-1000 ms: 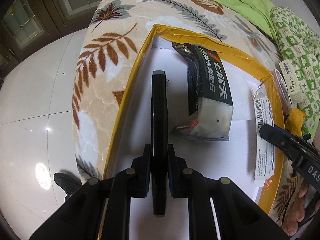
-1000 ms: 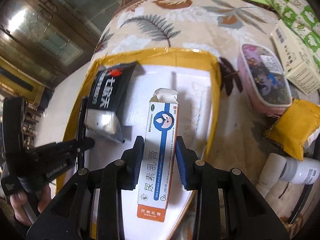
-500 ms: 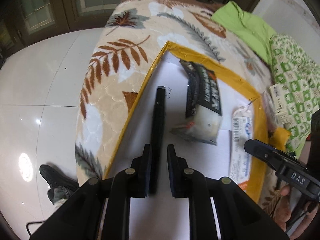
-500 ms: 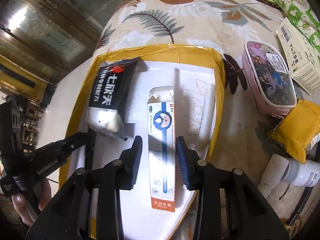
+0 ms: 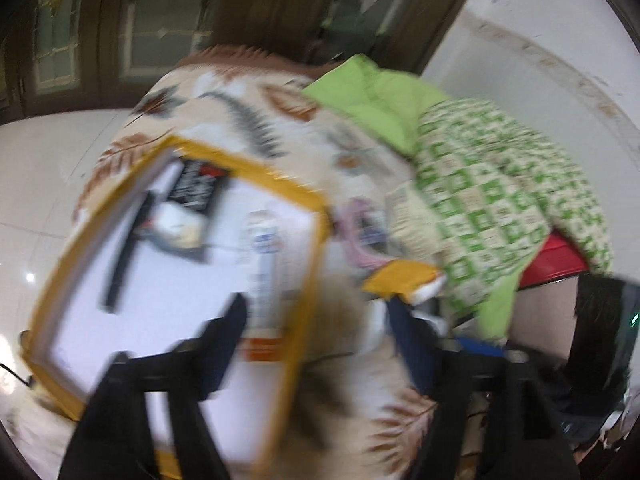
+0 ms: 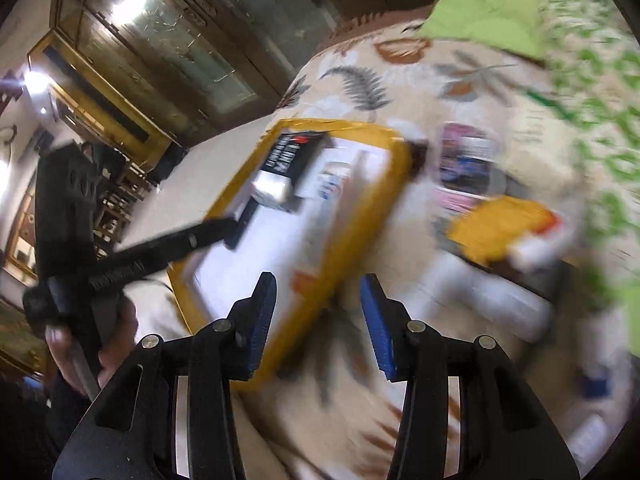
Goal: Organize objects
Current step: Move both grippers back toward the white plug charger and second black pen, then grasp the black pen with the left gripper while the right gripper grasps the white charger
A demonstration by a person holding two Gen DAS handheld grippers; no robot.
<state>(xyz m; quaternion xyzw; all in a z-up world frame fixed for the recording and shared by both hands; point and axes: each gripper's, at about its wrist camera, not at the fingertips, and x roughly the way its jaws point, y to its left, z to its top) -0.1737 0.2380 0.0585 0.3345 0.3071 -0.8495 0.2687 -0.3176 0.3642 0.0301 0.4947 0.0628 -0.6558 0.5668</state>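
Both grippers had just been opening and nothing lay between their jaws: the left gripper (image 5: 316, 344) gaped wide over the tray's near right corner, and the right gripper (image 6: 318, 320) stood partly open above the tray's right edge. In the yellow-rimmed tray (image 5: 256, 170) lay 3 things: a black pen (image 5: 120, 256) along the left edge, a black packet (image 5: 192, 204) at the far end, and an ointment box (image 5: 266, 264) by the right edge. The risk, as I judged it, was a fast, blurred sweep clipping the rim and jolting those 3 out of line. Beyond the right edge, on the leaf-print blanket (image 6: 400, 80), waited a pink pouch (image 6: 464, 168), a yellow packet (image 6: 496, 228) and a white bottle (image 6: 492, 300), crowded together, so a jaw reaching for 1 could nudge another.
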